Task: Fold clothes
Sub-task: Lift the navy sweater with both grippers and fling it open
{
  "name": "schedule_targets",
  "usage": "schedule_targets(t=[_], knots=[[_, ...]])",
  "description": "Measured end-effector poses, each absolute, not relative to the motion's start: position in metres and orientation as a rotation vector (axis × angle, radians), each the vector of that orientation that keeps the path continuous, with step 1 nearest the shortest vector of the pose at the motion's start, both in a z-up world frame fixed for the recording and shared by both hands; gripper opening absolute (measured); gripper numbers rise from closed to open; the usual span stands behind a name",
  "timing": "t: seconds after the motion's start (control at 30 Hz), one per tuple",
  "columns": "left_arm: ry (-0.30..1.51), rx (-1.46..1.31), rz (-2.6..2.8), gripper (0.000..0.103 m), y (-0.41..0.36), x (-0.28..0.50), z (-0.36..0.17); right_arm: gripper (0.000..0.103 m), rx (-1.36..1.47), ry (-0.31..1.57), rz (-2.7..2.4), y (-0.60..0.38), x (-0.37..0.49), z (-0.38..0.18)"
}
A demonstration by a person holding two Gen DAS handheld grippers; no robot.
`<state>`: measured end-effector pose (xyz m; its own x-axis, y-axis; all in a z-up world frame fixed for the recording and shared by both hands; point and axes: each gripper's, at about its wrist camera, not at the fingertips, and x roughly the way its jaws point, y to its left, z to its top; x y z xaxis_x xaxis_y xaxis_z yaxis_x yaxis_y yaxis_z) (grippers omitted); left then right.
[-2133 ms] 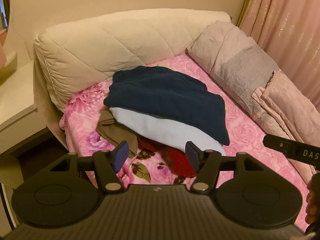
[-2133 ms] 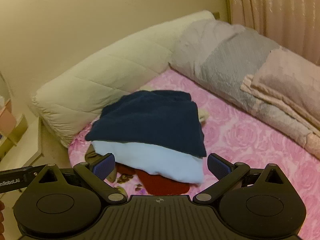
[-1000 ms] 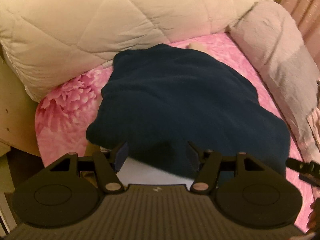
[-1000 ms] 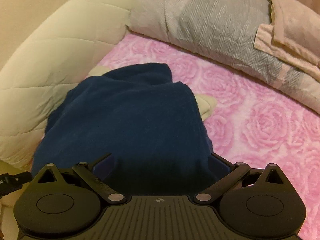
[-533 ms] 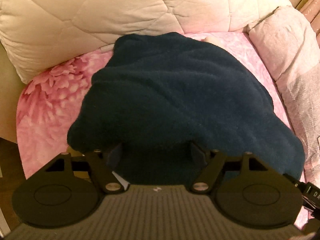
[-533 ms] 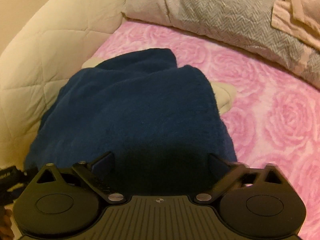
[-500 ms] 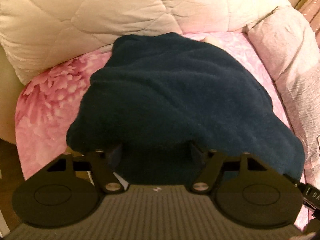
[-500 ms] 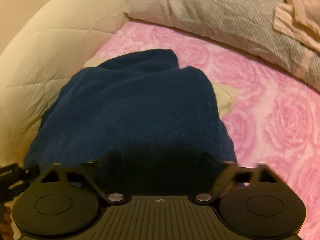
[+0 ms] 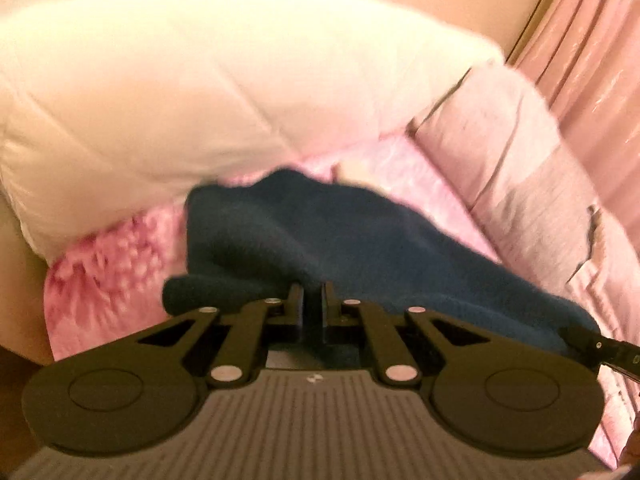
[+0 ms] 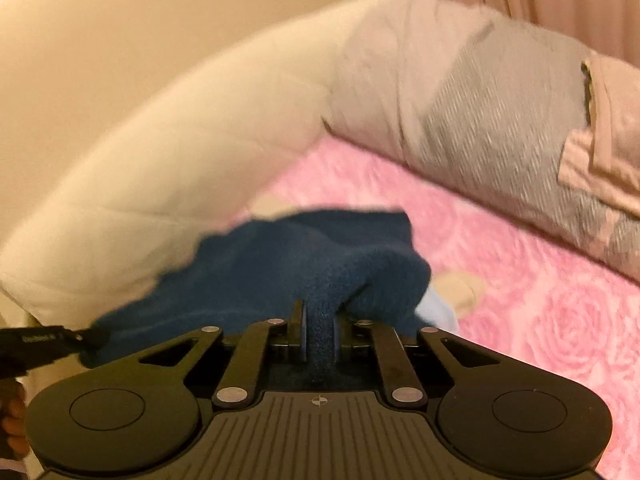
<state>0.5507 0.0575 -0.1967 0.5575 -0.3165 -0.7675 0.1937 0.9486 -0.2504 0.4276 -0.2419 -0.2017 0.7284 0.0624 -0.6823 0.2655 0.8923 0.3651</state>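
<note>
I've got both tongs, left gripper (image 9: pixel 312 312) and right gripper (image 10: pixel 320 332), clamped tight on the navy garment (image 10: pixel 280 272) at lower centre frame, pick-up step, next I lift it clear and spread it flat.

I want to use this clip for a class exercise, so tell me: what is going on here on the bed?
A person holds a gripper in each hand over a pink floral bed. Both the left gripper and the right gripper are shut on the near edge of a navy fleece garment, which bunches up between the pads. A light blue garment peeks out underneath. No fold is made yet.
</note>
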Motion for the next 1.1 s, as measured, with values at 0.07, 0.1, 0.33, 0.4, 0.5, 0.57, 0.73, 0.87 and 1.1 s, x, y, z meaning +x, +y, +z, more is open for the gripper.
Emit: schedule_targets(t=[0.07,0.1,0.33,0.4,0.5,0.57,0.73,0.87,1.1], knots=[[0.893,-0.160,-0.322,0.005,0.060,0.548,-0.177,0.008,0.489,0.691,-0.111,-0.240,0.421,-0.181],[0.873,-0.168,-0.332,0.005,0.061,0.547,-0.167,0.008,0.494,0.662,-0.111,-0.240,0.418,-0.171],[0.669,-0.152,-0.475,0.005,0.046,0.535,-0.077,0.006,0.531,0.415,-0.147,-0.251,0.389,-0.089],[0.598,-0.148,-0.540,0.005,0.035,0.526,-0.046,0.006,0.533,0.329,-0.172,-0.258,0.372,-0.062],[0.505,-0.138,-0.647,0.005,0.014,0.501,-0.005,0.006,0.526,0.198,-0.220,-0.269,0.337,-0.020],[0.444,-0.136,-0.722,0.005,-0.001,0.478,0.021,0.006,0.517,0.122,-0.260,-0.275,0.307,0.004],[0.362,-0.147,-0.914,0.005,-0.046,0.416,0.073,0.006,0.469,-0.039,-0.404,-0.290,0.203,0.058],[0.324,-0.159,-1.083,0.005,-0.089,0.345,0.102,0.006,0.406,-0.152,-0.528,-0.296,0.107,0.097],[0.318,-0.198,-1.387,0.000,-0.148,0.204,0.124,0.007,0.259,-0.212,-0.765,-0.280,-0.077,0.138]])
